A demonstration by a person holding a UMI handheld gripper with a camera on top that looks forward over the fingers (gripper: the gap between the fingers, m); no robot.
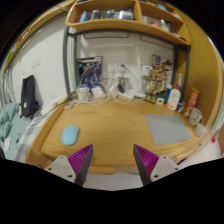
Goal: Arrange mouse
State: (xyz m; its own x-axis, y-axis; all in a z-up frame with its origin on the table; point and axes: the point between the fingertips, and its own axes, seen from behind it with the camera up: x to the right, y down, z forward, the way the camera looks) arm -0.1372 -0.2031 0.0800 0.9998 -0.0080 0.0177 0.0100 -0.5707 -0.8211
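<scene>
A light blue mouse (pixel 70 135) lies on the wooden desk (pixel 115 125), left of the middle and just beyond my left finger. A grey-blue mouse mat (pixel 165 127) lies on the right side of the desk. My gripper (pixel 113 160) is open and empty, held back over the desk's near edge; its two fingers with purple pads (pixel 82 156) stand wide apart with nothing between them.
Small figures and bottles (pixel 160 88) stand along the back of the desk under a wooden shelf (pixel 125 20). A white cup (pixel 196 116) is at the far right. A dark bag (pixel 30 97) sits at the left by the wall.
</scene>
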